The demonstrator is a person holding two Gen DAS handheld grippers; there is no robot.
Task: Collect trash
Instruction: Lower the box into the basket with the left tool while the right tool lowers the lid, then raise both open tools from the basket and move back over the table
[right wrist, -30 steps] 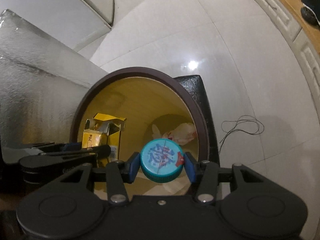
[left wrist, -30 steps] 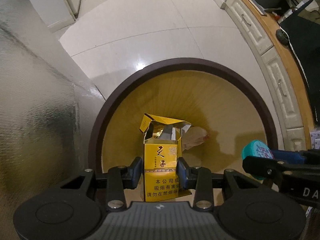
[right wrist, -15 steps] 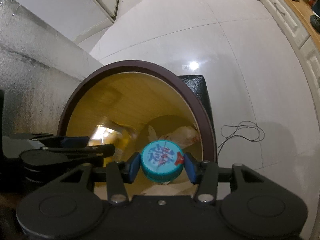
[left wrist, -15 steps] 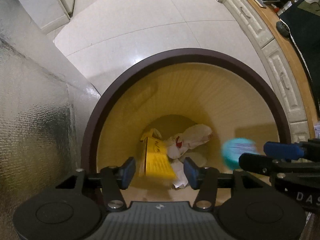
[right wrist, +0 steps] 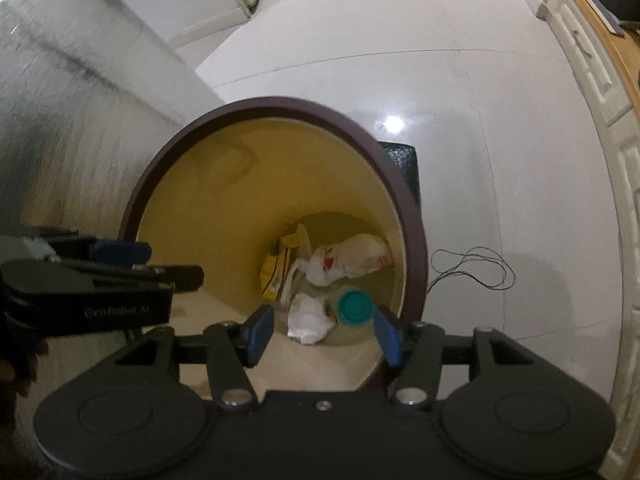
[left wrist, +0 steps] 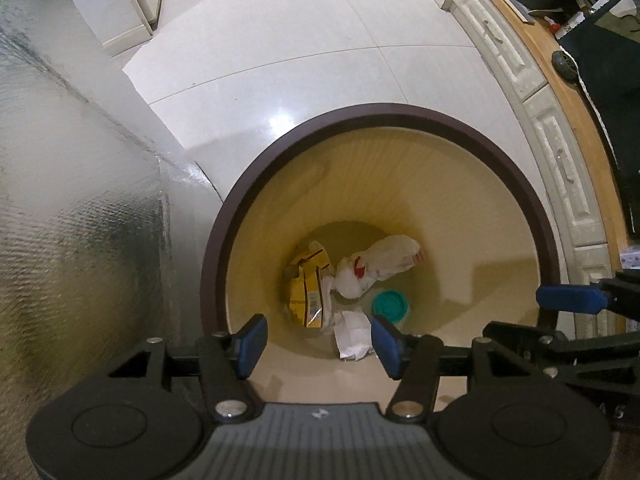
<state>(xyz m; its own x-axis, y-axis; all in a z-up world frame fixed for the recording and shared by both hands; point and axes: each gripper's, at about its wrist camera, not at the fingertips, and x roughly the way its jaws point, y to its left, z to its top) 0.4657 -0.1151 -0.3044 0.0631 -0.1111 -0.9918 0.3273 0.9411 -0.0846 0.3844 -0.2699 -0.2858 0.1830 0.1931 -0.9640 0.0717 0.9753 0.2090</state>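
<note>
Change: yellow pack (left wrist: 307,292) and teal cap (left wrist: 390,306) have left our jaws – both now lie at the bottom of the bin (left wrist: 248,176) | left hand-held gripper (left wrist: 316,340): empty, jaws opening | right hand-held gripper (right wrist: 323,334): empty, jaws opening | Meaning: both pieces binned – next trash, we judge.

Under me the floor (left wrist: 304,60) is pale glossy tile, with a ceiling light glaring off it. A wall clad in crinkled silver foil (left wrist: 72,248) runs along my left. To my right stands a cream cabinet (left wrist: 556,148) with a wooden top. A thin black cable (right wrist: 472,268), I think, loops across the tiles.
</note>
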